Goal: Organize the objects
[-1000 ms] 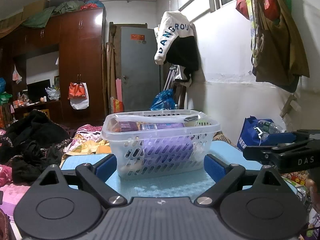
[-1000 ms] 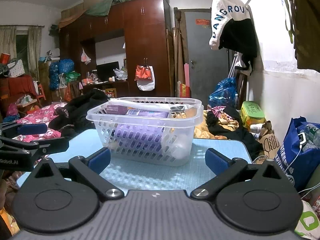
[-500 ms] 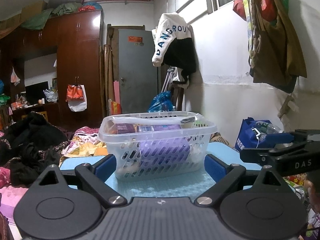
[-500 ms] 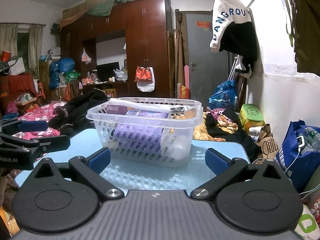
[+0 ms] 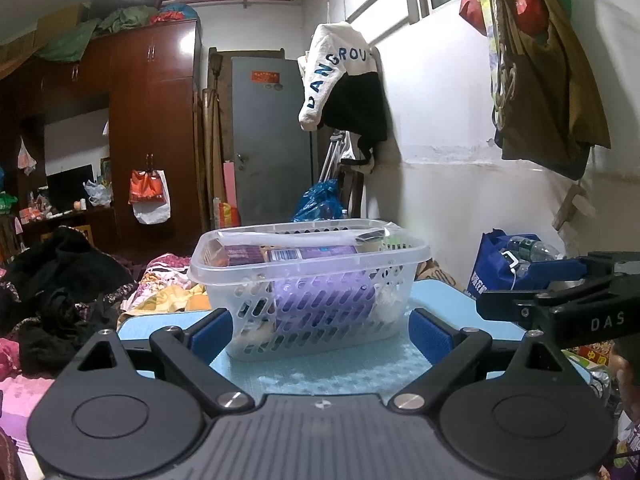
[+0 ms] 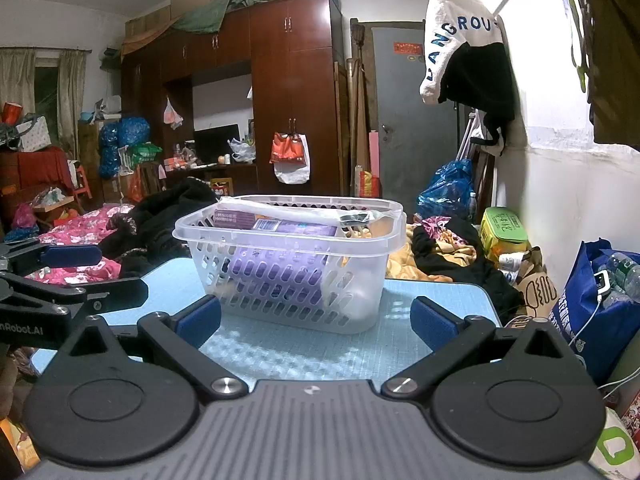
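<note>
You hold the left gripper (image 5: 320, 330) and the right gripper (image 6: 316, 320) wide open and empty before the filled basket (image 6: 288, 264) on the desk (image 6: 420, 300), probably ready to take it.

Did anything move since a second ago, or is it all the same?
Almost nothing changed. The left gripper turned a little, so the basket slid slightly left in its view. Nothing was grabbed or let go. The right gripper stayed put and, like the left, is open and empty. The basket still sits on the blue table with the purple packet inside.
</note>
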A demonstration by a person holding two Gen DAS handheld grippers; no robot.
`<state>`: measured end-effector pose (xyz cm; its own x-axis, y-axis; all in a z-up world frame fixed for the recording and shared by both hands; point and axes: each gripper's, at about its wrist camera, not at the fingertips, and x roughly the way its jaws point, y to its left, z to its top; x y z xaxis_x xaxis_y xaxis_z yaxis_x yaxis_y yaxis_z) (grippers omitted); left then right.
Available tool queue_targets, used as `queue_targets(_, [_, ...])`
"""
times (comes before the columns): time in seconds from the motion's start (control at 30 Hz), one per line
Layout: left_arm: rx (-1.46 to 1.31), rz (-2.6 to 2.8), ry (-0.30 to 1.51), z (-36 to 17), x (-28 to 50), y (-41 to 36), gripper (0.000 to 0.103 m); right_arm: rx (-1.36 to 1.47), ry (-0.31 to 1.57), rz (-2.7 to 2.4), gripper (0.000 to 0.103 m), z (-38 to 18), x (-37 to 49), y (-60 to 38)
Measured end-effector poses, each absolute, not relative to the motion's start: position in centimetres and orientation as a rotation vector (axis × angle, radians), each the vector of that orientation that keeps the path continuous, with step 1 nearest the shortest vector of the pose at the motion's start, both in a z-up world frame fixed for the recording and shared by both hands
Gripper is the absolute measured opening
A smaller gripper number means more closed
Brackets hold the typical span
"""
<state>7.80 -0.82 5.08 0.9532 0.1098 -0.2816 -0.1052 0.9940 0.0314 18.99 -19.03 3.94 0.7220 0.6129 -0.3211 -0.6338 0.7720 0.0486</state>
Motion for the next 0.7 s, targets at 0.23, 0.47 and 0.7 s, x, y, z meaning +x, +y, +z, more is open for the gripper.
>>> queue_targets(0.23, [0.011, 0.107, 0.288, 5.1, 7.9, -0.8, 0.096, -0.07, 0.331, 0.693, 0.103, 4.0, 19.2, -19.2])
queue_targets(0.47, [0.021, 0.064, 0.274, 5.0, 7.8, -1.1, 0.097, -0.071, 0.33, 0.694, 0.103, 3.9, 19.2, -19.2])
queue_targets(0.7, [0.033, 0.096, 0.288, 4.9, 8.2, -1.3, 0.097, -0.074, 0.33, 0.695, 0.103, 3.8, 19.4, -19.3])
